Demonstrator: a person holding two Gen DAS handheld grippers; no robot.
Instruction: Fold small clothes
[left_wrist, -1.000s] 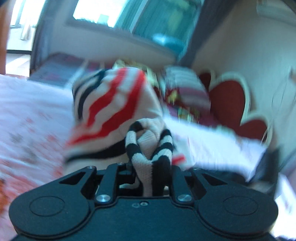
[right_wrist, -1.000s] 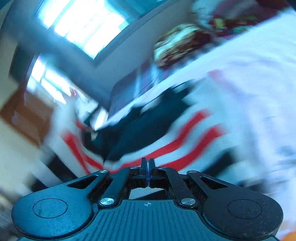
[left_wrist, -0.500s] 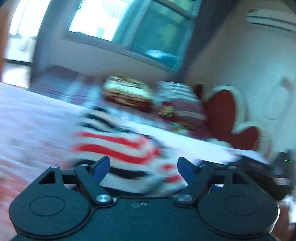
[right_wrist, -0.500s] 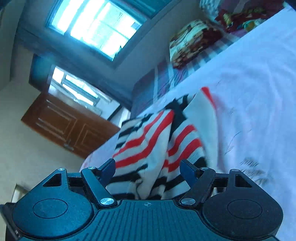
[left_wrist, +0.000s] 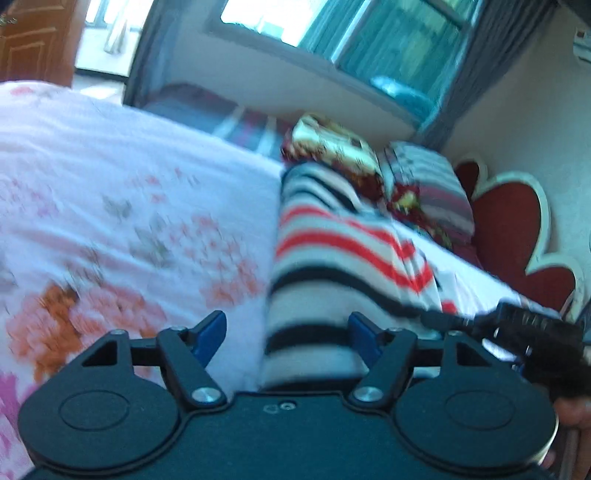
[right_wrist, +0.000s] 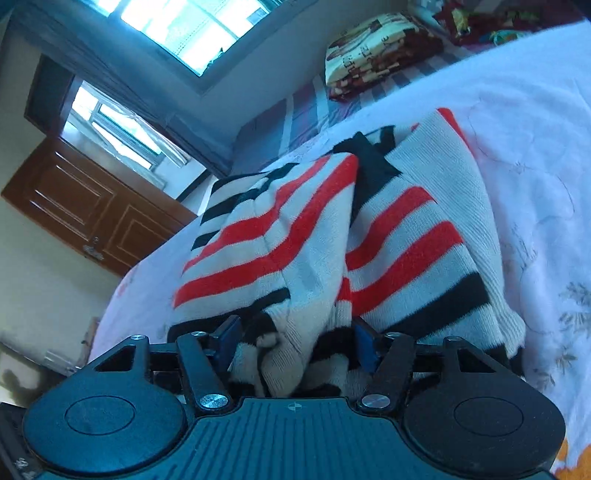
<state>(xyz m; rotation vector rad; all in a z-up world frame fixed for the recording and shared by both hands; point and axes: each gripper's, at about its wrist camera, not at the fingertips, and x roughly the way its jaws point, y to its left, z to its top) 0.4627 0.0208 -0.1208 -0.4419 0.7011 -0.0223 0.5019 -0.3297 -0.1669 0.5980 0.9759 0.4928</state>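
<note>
From the left wrist view we see our left tool (left_wrist: 286, 334) tilted downward over the bed, its blue-padded jaws spread apart. They have just been closing a little, after letting go. The red, black and cream striped knitted garment (left_wrist: 332, 254) lies folded on the white bedsheet with pink and orange flowers (left_wrist: 129, 221); its near end reaches in between the jaws, nearer the right-hand pad, and the blur keeps us from telling whether that pad touches it. The left pad stands clear of it over bare sheet. The garment runs away from us towards the far edge of the bed, where patterned folded blankets (left_wrist: 332, 147) are stacked. At the right edge of this view the other black tool (left_wrist: 535, 332) shows, blurred, with part of a hand (left_wrist: 572, 410) below it.

From the right wrist view our right tool (right_wrist: 297, 345) also points downward at the bed, jaws apart and just lately closing somewhat. The near, bunched end of the same striped garment (right_wrist: 295, 229) sits between the blue pads, close to both; we cannot tell whether they press on it. The garment lies in two overlapping folds on the sheet (right_wrist: 517, 129), reaching towards the far edge of the bed.
</note>
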